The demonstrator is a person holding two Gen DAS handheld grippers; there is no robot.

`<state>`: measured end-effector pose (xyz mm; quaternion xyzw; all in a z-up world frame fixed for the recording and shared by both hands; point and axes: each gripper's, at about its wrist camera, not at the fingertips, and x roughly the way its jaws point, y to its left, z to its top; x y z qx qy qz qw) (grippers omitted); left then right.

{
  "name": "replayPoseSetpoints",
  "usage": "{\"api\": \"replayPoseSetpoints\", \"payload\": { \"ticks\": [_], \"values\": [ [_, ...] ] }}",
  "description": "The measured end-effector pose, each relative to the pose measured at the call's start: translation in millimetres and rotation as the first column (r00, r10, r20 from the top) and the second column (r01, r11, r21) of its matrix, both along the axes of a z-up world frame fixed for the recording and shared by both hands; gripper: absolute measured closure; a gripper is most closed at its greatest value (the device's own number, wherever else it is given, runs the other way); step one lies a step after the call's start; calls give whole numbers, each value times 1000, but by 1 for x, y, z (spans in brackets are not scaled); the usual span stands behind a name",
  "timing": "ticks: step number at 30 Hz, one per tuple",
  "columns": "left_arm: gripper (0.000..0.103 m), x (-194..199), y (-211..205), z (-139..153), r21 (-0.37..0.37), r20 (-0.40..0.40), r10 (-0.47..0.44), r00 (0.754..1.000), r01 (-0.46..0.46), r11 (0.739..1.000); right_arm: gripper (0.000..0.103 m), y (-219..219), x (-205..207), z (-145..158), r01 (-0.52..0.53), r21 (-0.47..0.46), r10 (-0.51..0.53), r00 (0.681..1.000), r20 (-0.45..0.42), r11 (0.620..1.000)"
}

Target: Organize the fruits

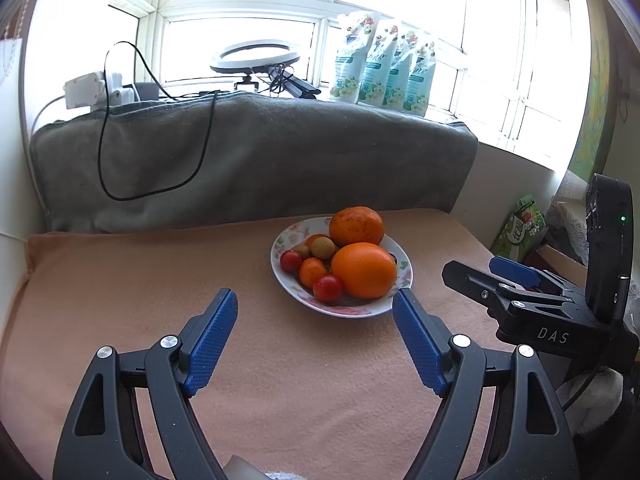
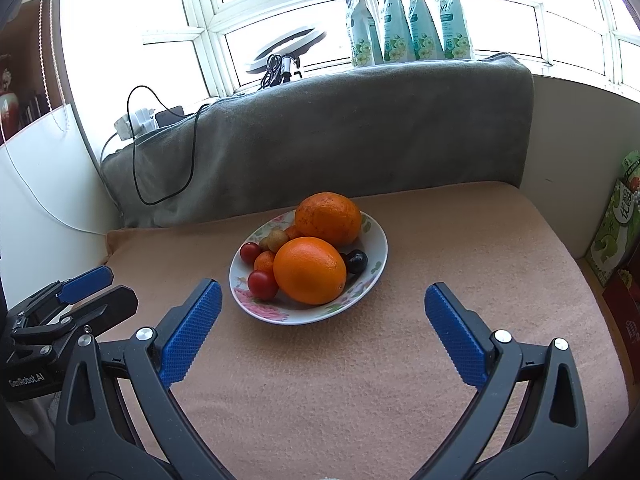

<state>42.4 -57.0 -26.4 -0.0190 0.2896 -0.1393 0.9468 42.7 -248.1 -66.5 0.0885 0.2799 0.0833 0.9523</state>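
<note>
A floral plate (image 1: 382,307) (image 2: 376,240) sits on the peach cloth and holds two large oranges (image 1: 363,270) (image 2: 310,270), a small orange (image 1: 313,273), two cherry tomatoes (image 1: 328,288) (image 2: 263,284), a brownish small fruit (image 1: 322,247) and a dark grape (image 2: 356,261). My left gripper (image 1: 316,304) is open and empty, just short of the plate's near rim. My right gripper (image 2: 323,298) is open and empty, its jaws either side of the plate's near edge. Each gripper shows in the other's view: the right one (image 1: 508,280), the left one (image 2: 90,284).
A grey blanket (image 1: 256,152) covers the raised back behind the cloth. On the sill stand several refill pouches (image 1: 384,68), a ring light (image 1: 256,56) and a power strip with cables (image 1: 100,88). Green cartons (image 2: 616,224) stand at the right edge.
</note>
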Motion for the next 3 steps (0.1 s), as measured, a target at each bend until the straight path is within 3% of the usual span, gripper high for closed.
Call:
{"api": "replayPoseSetpoints", "payload": {
  "ticks": [3],
  "values": [
    [23, 0, 0, 0, 3, 1, 0, 1000, 0, 1000, 0, -1, 0, 0, 4, 1, -4, 1000, -1, 1000]
  ]
}}
